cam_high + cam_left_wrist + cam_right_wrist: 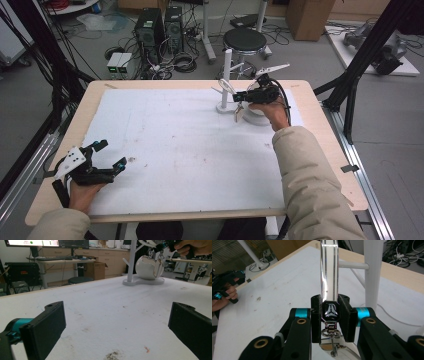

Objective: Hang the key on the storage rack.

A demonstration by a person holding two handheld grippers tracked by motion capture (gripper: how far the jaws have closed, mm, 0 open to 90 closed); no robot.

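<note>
My right gripper is shut on a shiny metal loop, at its dark emblem clasp, where a small ring hangs. It hovers at the far right of the white sheet, over a round white vessel beside a white peg stand. The stand's flat base lies under the vessel. My left gripper rests low at the near left corner, open, with nothing between its jaws.
The wooden table shows around the sheet. Small dark stains mark the sheet near the left gripper. Behind the table stand a black stool, computer towers and cables. Black frame posts rise at the right.
</note>
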